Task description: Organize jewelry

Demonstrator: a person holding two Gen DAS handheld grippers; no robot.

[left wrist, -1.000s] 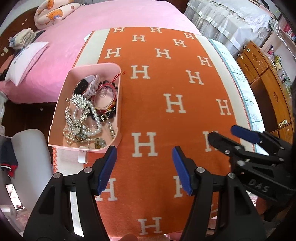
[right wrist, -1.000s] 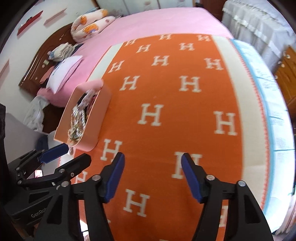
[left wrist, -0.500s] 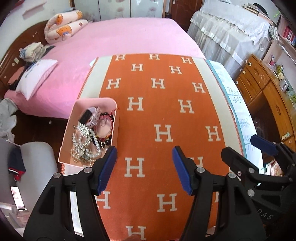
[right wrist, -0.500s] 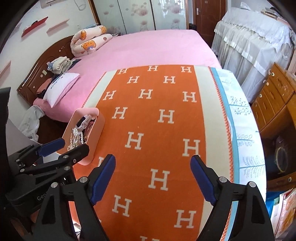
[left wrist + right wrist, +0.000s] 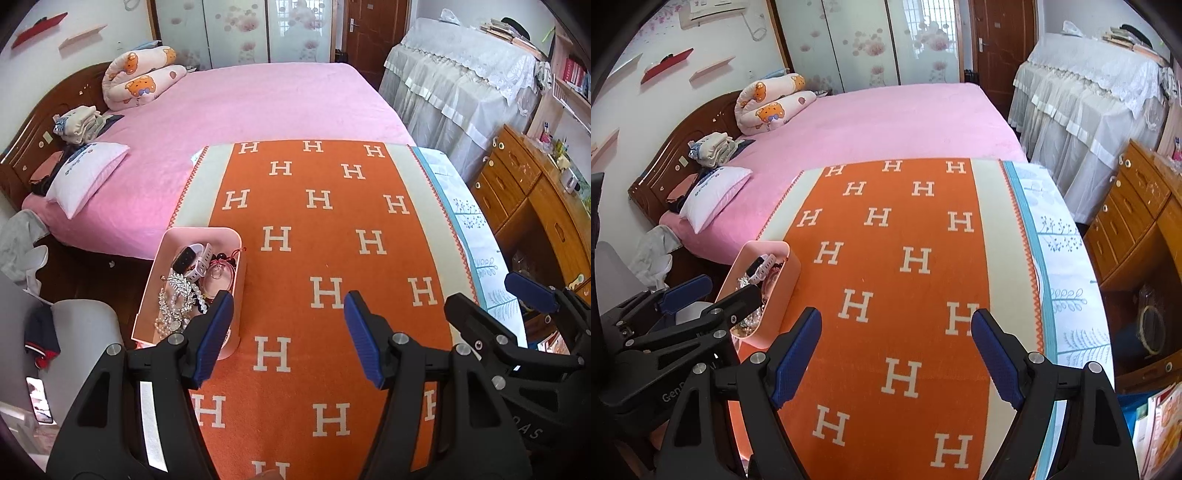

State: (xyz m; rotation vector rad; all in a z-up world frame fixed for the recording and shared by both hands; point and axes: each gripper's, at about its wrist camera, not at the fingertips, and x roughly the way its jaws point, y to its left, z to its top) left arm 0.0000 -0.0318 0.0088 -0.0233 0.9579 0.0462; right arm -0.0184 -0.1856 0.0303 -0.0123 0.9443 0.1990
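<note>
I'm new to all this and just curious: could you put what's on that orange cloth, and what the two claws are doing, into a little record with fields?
Surface: orange blanket with white H letters
Container: pink tray at the blanket's left edge
Contents: smartwatch, pearl strands, bracelets, all heaped
Left gripper: open, holding nothing
Right gripper: open, holding nothing
Sorting: not begun

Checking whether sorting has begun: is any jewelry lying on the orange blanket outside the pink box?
No, the orange blanket is bare; all jewelry sits in the pink box.
</note>
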